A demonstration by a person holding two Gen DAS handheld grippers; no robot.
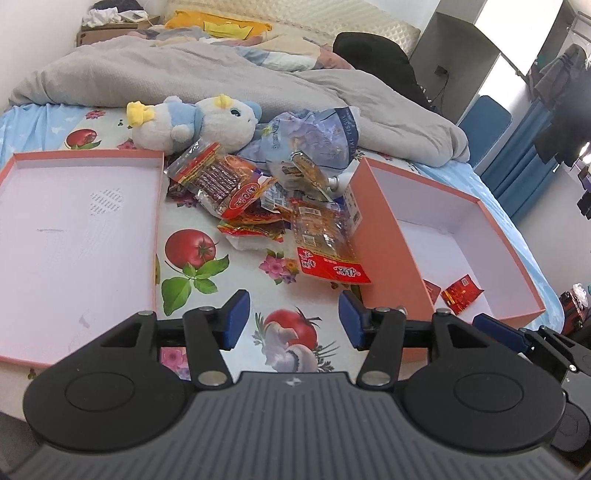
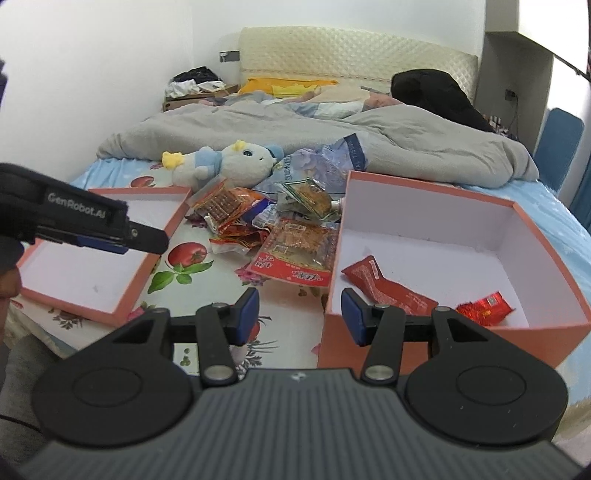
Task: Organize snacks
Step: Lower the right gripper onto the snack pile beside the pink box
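Bright, even daylight fills both views, and it's pouring in from the window (image 1: 517,22) at upper right, which is blown out to pure white. The white wall (image 2: 92,74) glows softly. Shadows are faint, just a soft one inside the deep box (image 2: 424,236). Fisheye bend curves the headboard (image 2: 351,55) and the room's edges. The corners go dark and smeared. The centre stays fairly sharp, with slight softness on far things.

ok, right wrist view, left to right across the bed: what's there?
Shallow box lid → snack pile → deep pink box, with a red packet then a small red wrapper inside.
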